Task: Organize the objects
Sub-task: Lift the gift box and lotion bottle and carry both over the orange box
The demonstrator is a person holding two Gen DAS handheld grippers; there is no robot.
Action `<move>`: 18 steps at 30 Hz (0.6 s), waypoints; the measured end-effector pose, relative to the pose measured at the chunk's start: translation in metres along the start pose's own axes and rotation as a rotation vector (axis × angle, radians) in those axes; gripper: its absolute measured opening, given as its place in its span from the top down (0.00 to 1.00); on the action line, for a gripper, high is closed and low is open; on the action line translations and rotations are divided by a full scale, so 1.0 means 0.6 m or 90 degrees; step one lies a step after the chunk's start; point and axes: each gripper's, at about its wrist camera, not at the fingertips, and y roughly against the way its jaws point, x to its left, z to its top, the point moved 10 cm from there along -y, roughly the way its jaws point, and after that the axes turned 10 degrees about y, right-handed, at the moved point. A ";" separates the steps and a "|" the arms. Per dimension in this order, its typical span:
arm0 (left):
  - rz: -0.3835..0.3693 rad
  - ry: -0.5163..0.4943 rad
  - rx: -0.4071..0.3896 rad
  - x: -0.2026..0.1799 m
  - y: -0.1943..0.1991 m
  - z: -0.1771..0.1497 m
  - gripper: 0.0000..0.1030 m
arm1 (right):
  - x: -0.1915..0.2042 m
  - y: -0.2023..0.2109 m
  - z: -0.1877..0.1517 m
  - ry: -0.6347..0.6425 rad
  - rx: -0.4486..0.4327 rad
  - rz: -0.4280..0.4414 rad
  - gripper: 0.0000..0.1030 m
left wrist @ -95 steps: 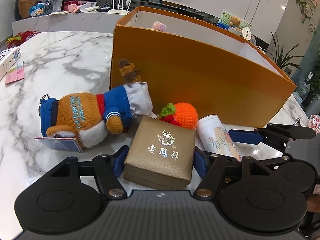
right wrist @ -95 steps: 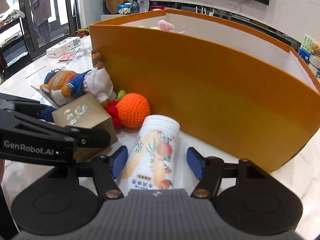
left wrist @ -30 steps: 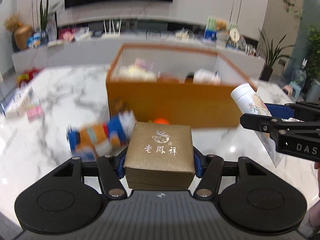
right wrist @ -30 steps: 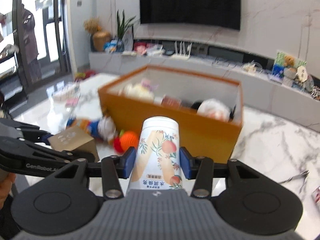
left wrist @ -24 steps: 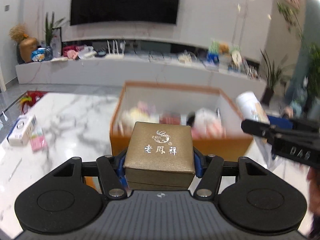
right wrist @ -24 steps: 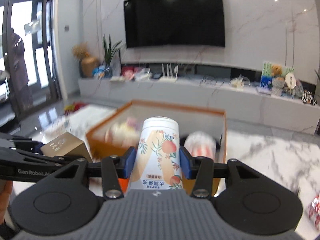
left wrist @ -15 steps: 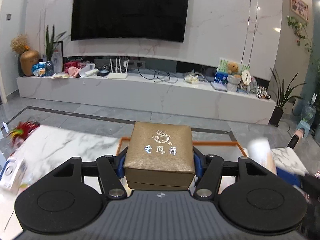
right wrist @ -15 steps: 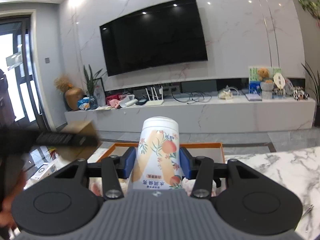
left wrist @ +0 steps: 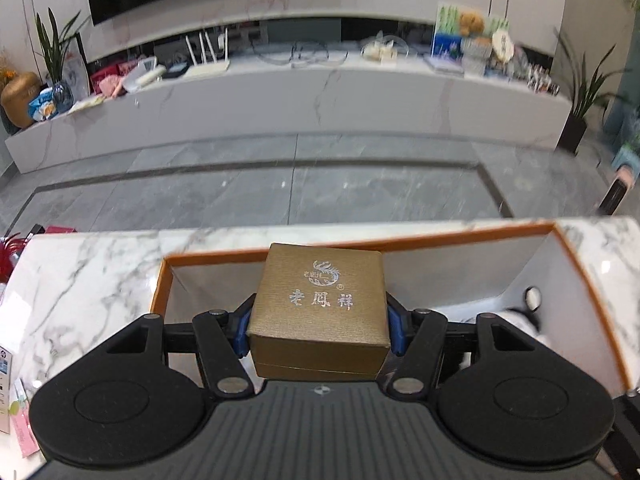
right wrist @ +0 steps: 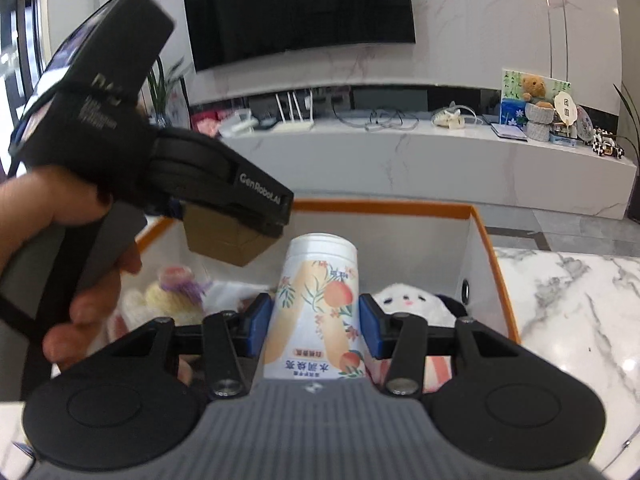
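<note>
My left gripper (left wrist: 320, 320) is shut on a gold gift box (left wrist: 320, 304) with silver lettering and holds it above the open orange box (left wrist: 360, 242). In the right wrist view the left gripper (right wrist: 224, 220) hangs over the orange box's left part with the gold box (right wrist: 224, 240) in it. My right gripper (right wrist: 316, 320) is shut on a white canister (right wrist: 316, 312) printed with peaches, held over the orange box (right wrist: 400, 206). Inside lie a white plush (right wrist: 408, 304) and a yellow knitted toy (right wrist: 168, 292).
The orange box stands on a white marble table (left wrist: 80, 280), which also shows in the right wrist view (right wrist: 580, 304). A card and a pink paper (left wrist: 16, 420) lie at the table's left edge. Beyond are grey floor, a long white console (left wrist: 300, 100) and a wall TV.
Both grippers closed on their objects on the table, lifted them and carried them over the orange box. In the last half second both views tilted down into the box.
</note>
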 end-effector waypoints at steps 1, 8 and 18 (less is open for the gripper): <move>0.004 -0.002 0.010 0.004 -0.007 -0.002 0.32 | 0.002 -0.003 -0.005 0.006 0.011 0.001 0.52; 0.018 -0.004 0.084 0.020 -0.049 -0.018 0.32 | 0.000 -0.010 -0.030 0.015 0.064 0.008 0.52; 0.040 0.015 0.142 0.052 -0.081 -0.029 0.34 | 0.004 -0.030 -0.049 0.022 0.116 0.007 0.52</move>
